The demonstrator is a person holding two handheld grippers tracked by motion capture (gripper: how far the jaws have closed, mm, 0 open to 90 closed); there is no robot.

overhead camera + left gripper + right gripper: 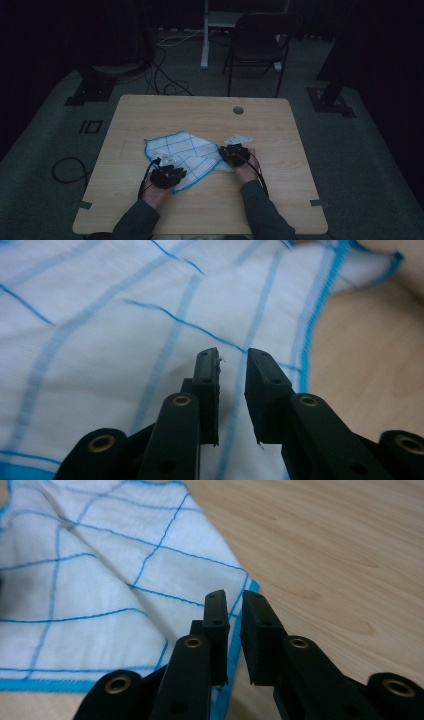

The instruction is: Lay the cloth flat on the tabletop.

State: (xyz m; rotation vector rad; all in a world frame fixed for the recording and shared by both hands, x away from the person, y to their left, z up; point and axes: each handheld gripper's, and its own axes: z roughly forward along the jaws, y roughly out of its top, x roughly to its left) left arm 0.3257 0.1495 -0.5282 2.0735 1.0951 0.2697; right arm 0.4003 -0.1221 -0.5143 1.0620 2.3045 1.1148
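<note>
White blue-checked cloth (186,152) lies rumpled mid-table (150,110), long axis running far-left to near-right. Left gripper (232,371) over its near edge, right gripper (235,611) at its right hem; both jaws slightly parted, gripping nothing.

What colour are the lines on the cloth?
Blue. The white cloth has a grid of thin blue lines and a blue stitched edge, clearest in the right gripper view.

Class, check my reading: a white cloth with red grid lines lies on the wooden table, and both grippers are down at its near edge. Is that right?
Not quite. The cloth has blue grid lines and a blue border, not red, as the left gripper view shows. The rest holds: it lies on the wooden table, with the left gripper and right gripper at its near edge.
</note>
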